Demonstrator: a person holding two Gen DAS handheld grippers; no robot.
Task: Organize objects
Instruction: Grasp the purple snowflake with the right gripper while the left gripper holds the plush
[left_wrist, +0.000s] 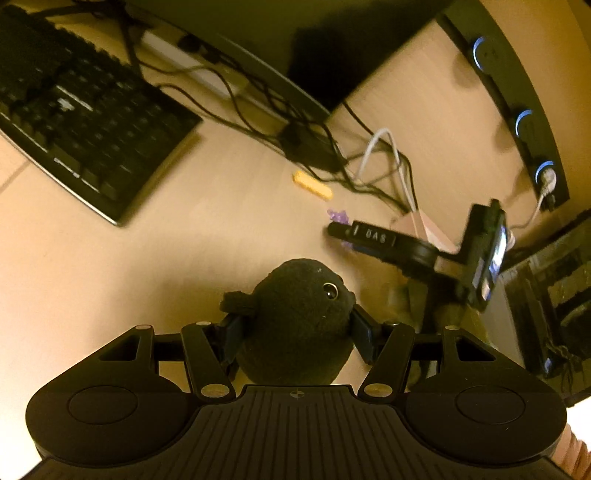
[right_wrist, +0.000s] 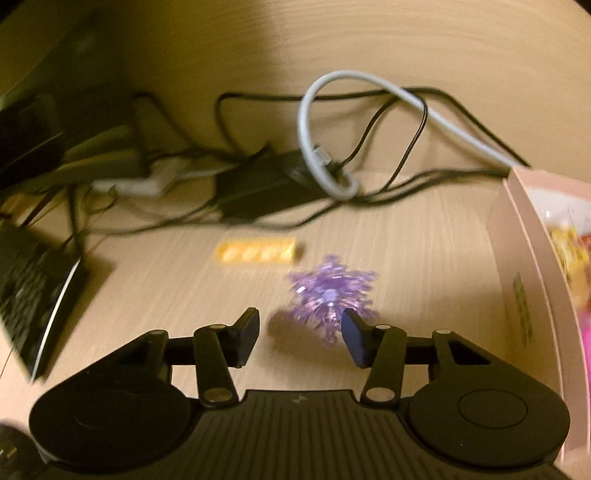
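Left gripper (left_wrist: 297, 332): matte black plastic body with a ribbed central plate bearing a small crosshair mark; two round domed housings flank it; angled black link arms pivot on silver-headed screws; the fingers (left_wrist: 364, 330) end in dark blue pads. Right gripper (right_wrist: 300, 334): the same black ribbed body, domed housings, silver screws and blue-padded fingers (right_wrist: 352, 338); seen from the left wrist, one finger carries white lettering.
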